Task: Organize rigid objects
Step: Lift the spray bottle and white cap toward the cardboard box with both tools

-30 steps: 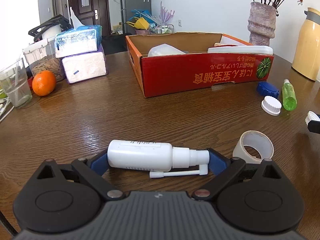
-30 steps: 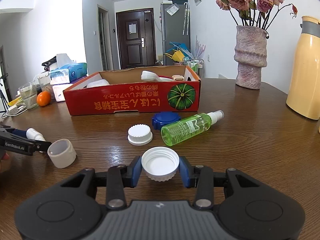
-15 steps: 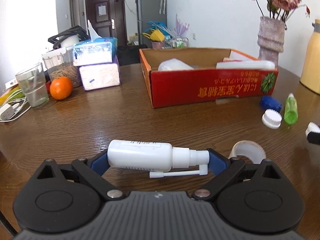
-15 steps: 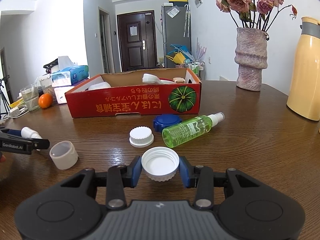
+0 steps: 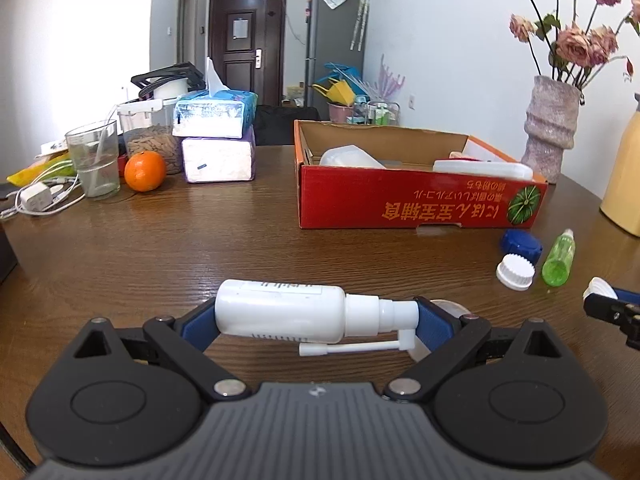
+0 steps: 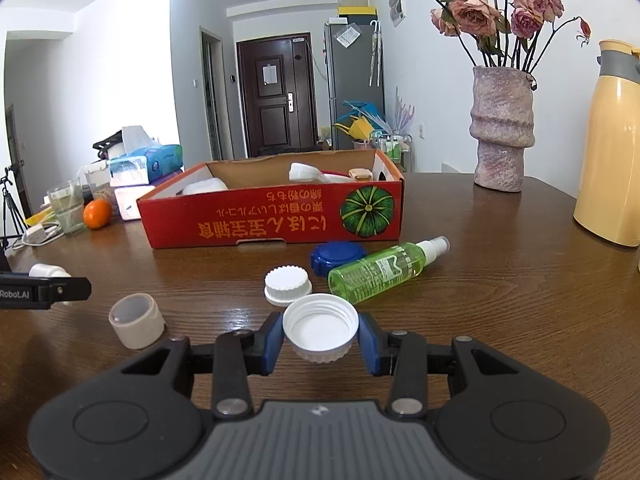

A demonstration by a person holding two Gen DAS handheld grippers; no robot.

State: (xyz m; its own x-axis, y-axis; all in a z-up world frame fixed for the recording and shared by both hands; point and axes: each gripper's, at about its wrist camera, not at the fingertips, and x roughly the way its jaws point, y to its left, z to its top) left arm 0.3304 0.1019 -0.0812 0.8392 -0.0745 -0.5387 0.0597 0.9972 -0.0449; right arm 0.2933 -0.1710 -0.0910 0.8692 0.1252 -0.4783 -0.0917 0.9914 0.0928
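The left gripper is clamping the white spray bottle end to end between its fingers, a light, slick load likely to pivot, while the right gripper is pinching the stiff white cap across its rim.
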